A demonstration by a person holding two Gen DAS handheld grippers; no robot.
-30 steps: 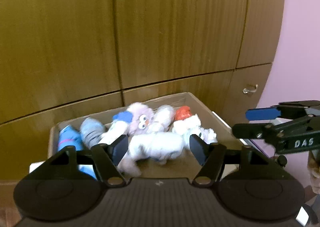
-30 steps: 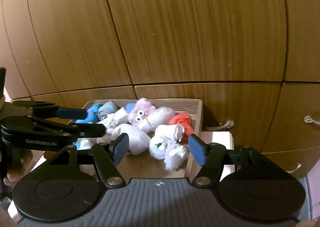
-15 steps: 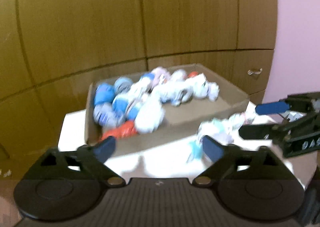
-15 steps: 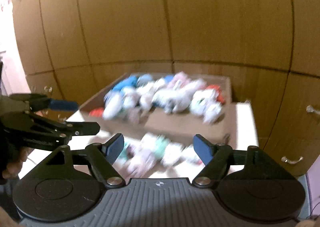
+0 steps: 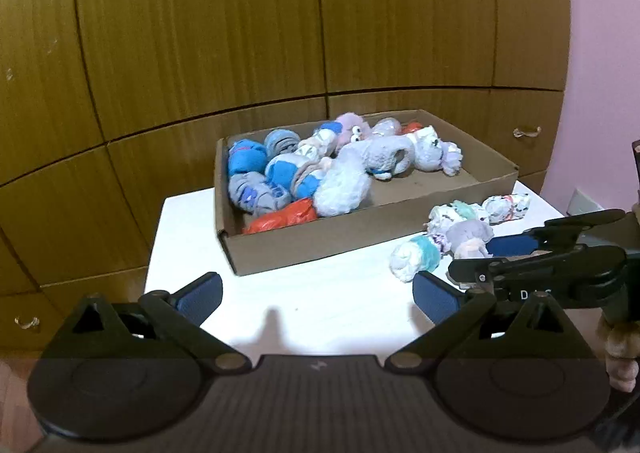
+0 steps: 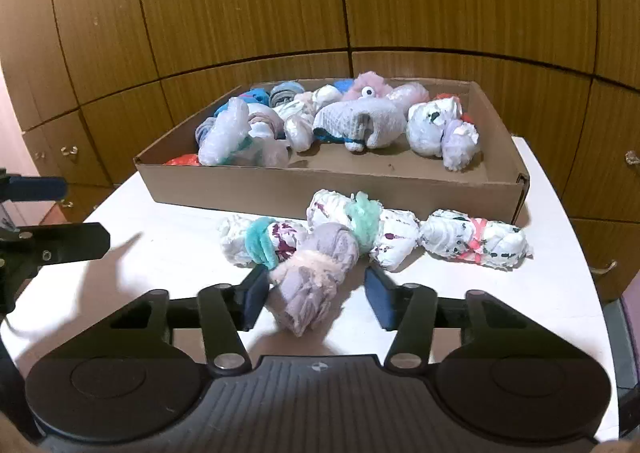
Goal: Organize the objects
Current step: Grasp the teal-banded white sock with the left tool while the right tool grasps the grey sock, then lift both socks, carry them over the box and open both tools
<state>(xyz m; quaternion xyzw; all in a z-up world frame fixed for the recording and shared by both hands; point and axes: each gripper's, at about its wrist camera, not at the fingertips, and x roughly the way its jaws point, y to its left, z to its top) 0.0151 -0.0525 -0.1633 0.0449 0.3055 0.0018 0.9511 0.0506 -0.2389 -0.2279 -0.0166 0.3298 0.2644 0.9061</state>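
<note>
Right gripper jaws just closing round lilac sock roll on white table, left pad touching, right pad apart; left gripper just opened wide, empty, near cardboard box

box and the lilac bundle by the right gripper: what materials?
Box: looks like plain corrugated cardboard, matte brown, with folded corner flaps. Lilac bundle: seems a soft knit or fleece fabric, rolled up, fuzzy pinkish cuff around the middle; likely socks, fibre unclear. It lies on the white table.
</note>
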